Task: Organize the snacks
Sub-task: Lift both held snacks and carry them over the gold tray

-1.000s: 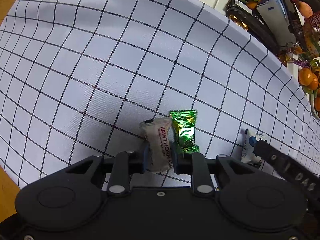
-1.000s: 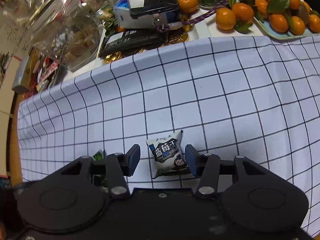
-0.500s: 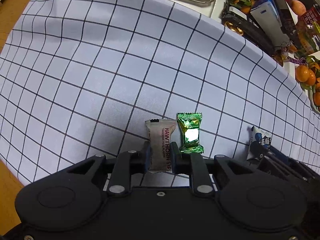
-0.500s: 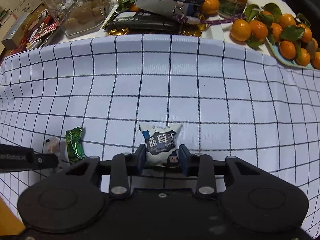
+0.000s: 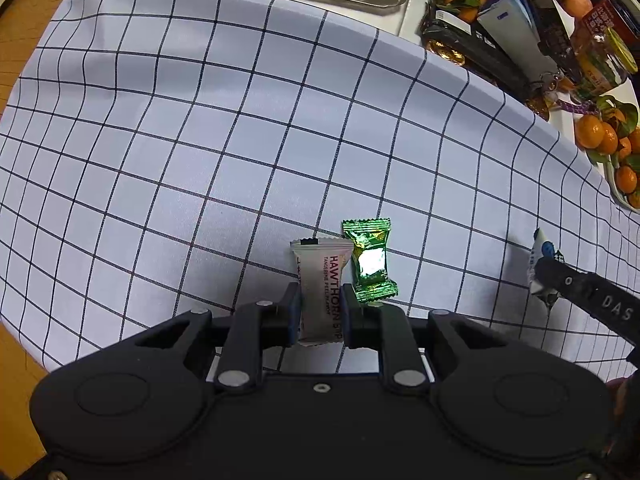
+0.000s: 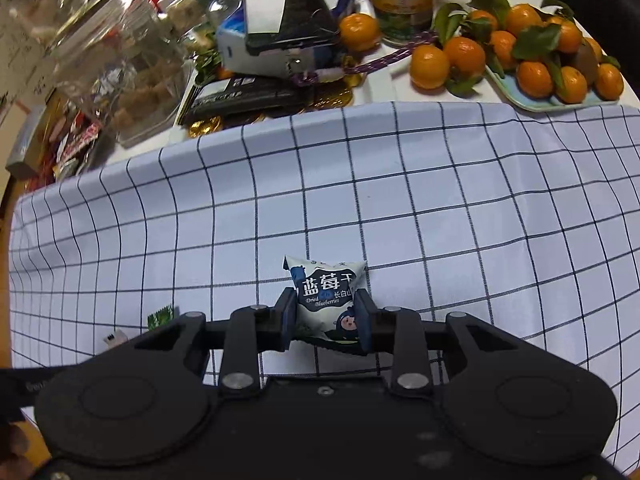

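My left gripper [image 5: 320, 304] is shut on a white hawthorn strip packet [image 5: 320, 280], held upright over the checked cloth [image 5: 200, 140]. A green foil candy [image 5: 370, 262] lies on the cloth just right of it, touching the right finger. My right gripper [image 6: 325, 314] is shut on a white and blue dried blueberry packet [image 6: 325, 296]. That packet also shows at the right edge of the left wrist view [image 5: 542, 264], with the right gripper's finger across it. The green candy's corner [image 6: 160, 316] shows at the lower left of the right wrist view.
Beyond the cloth's far edge stand glass jars [image 6: 120, 60], a stack of boxes and a phone [image 6: 288, 36], gold coins [image 6: 204, 126], snack wrappers [image 6: 64, 144], a jar [image 6: 404, 0] and a tray of tangerines [image 6: 552, 68]. Bare wooden table [image 5: 16, 344] shows at the left.
My right gripper has closed on the blueberry packet. Both grippers have lifted and tilted back, so more of the far clutter shows. The left gripper keeps hold of the hawthorn packet.
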Tool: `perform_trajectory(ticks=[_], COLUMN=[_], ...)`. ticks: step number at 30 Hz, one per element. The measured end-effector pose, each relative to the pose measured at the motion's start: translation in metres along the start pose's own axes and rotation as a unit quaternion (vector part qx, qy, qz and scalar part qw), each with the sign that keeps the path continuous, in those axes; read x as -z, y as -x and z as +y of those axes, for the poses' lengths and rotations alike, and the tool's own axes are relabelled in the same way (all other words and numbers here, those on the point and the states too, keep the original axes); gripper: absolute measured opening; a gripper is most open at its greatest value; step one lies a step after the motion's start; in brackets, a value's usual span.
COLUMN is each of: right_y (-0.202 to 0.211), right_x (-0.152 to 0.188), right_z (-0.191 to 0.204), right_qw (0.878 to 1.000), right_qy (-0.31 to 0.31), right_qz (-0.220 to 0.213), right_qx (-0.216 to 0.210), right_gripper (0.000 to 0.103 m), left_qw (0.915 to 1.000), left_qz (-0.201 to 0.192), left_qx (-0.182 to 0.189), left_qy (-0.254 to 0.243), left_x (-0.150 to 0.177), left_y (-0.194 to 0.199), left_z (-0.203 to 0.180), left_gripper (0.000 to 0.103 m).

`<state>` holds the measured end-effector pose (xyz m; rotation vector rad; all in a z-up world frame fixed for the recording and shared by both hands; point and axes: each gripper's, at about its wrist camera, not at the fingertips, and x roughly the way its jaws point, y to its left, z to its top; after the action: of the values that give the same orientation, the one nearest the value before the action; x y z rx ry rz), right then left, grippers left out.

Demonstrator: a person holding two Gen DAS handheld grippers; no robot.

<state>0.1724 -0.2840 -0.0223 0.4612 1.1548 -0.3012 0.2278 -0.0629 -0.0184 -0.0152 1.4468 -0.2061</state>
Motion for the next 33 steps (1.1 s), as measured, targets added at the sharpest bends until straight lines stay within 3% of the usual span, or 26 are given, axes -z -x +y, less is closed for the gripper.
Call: perform_trajectory(ticks=[21,28,33], right_y=[0.028,0.049,0.070], right_x=[0.012,0.024,0.044], right_z=[-0.035,-0.046,-0.053], right_qw=[1.000,0.999,0.998], right_qy=[-0.026,-0.030,-0.036], right_qz=[-0.012,-0.028,-0.042], right_qx=[0.000,-0.005,-0.019], right_gripper=[0.032,0.032,0.033], left_qw=[0.9979,0.9947,0.9944], left_qz=[-0.020,-0.060,-0.068], left_qx=[-0.006,-0.011,0.007], left_qy=[-0.061,-0.084,-0.081], left_x=[0.016,0.045,0.080], left_y=[0.010,0.033,0.051], left_z=[-0.011,-0.016,-0.018], left_gripper=[0.027,0.027,0.027])
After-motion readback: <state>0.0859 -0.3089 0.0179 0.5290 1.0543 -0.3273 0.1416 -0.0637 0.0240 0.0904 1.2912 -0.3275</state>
